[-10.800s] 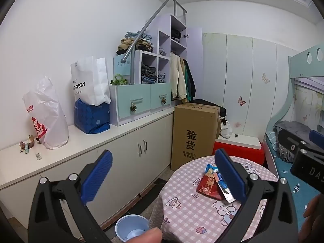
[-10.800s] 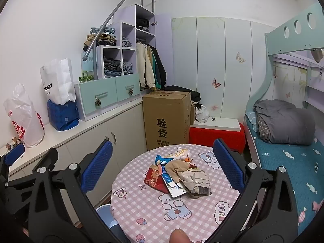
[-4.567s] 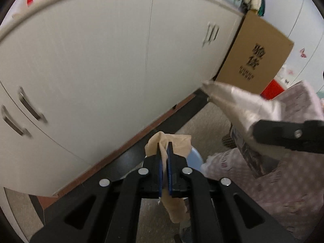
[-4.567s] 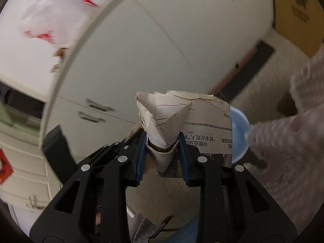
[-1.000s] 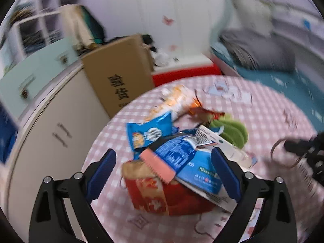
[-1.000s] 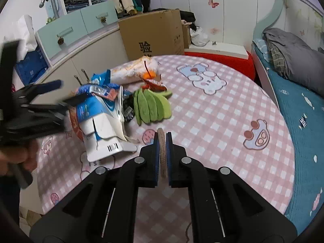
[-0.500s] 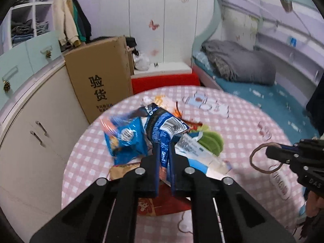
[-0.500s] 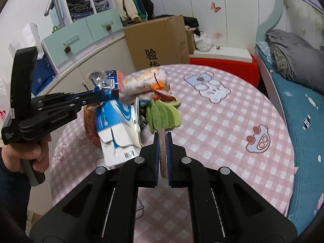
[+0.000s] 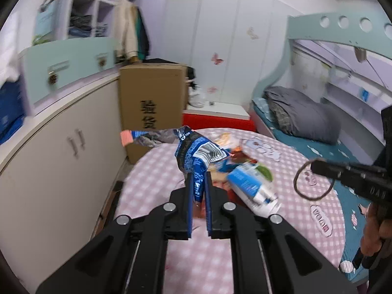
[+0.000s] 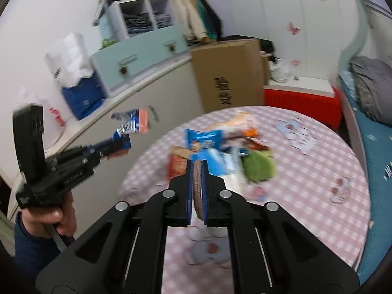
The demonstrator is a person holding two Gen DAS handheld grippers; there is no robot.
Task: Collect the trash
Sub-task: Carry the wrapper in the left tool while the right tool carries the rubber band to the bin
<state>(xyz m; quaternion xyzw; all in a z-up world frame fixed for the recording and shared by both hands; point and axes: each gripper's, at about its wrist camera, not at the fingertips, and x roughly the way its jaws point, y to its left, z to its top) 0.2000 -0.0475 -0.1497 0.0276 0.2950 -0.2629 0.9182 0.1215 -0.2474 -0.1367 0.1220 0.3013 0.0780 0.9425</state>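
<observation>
Wrapper, blue and silver foil, sits pinched between our left gripper's closed fingers, lifted above the pink checked table. Our right gripper clamps a brown loop, held off the cloth just right of the remaining trash pile.

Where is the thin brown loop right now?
The thin brown loop is pinched in the right tongs, held in the air above the pink checked tablecloth, right of the wrapper pile.
</observation>
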